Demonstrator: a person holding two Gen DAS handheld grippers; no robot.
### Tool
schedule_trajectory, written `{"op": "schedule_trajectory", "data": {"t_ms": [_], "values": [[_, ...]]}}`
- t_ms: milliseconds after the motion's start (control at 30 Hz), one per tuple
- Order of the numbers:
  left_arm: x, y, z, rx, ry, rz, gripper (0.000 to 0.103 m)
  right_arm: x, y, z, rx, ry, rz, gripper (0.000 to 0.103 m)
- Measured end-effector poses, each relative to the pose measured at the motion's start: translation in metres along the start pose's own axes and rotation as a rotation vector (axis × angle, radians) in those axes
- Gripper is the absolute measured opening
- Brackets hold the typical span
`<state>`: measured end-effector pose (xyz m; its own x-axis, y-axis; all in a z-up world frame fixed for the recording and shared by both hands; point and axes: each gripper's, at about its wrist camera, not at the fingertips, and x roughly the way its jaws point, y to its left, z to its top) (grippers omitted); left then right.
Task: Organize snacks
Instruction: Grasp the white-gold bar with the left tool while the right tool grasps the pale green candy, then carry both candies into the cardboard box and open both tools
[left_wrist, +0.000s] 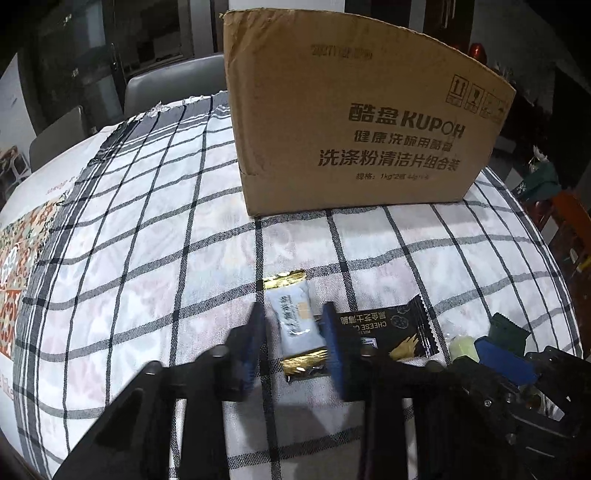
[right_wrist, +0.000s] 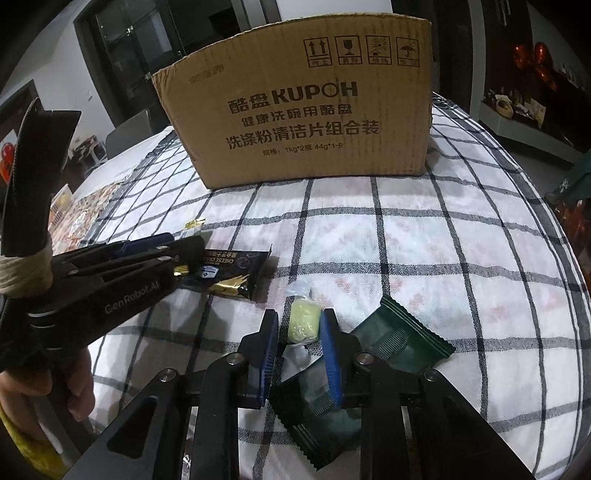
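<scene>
My left gripper (left_wrist: 293, 325) is open, its blue fingers on either side of a pale blue snack packet with gold ends (left_wrist: 295, 325) lying on the checked tablecloth. A black cheese cracker packet (left_wrist: 391, 328) lies just right of it, also in the right wrist view (right_wrist: 229, 269). My right gripper (right_wrist: 299, 325) is open around a small yellow-green wrapped candy (right_wrist: 303, 320), not visibly pressing it. Dark green packets (right_wrist: 399, 336) lie beneath and right of it. The left gripper's body (right_wrist: 122, 273) shows at the left of the right wrist view.
A large brown cardboard box (left_wrist: 354, 122) stands at the back of the table, open at the top, also in the right wrist view (right_wrist: 306, 110). The checked tablecloth (left_wrist: 147, 240) covers the table. Grey chairs (left_wrist: 173, 85) stand behind.
</scene>
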<state>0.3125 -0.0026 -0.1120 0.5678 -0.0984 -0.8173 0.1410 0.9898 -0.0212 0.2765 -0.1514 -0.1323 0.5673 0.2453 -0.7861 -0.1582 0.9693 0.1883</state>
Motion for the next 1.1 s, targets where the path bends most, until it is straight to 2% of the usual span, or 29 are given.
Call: {"op": "schedule_trajectory", "data": {"t_ms": [133,400,667,1100], "values": [[-0.002,0.001,-0.002,0.006,-0.008,-0.015,0.019,0.0,0.001,-0.001,-0.005,-0.001,-0.001,0.019],[-0.016,-0.002,-0.008,0.027,-0.024,-0.042,0.019,-0.01,0.003,0.001,-0.005,-0.027,0.023,0.019],[-0.047,-0.011,-0.012,0.062,-0.069,-0.071,0.019,-0.036,0.004,0.012,-0.002,-0.087,0.051,0.019],[-0.103,-0.021,0.016,0.079,-0.168,-0.11,0.019,-0.09,0.001,0.042,-0.029,-0.203,0.056,0.019]]}}
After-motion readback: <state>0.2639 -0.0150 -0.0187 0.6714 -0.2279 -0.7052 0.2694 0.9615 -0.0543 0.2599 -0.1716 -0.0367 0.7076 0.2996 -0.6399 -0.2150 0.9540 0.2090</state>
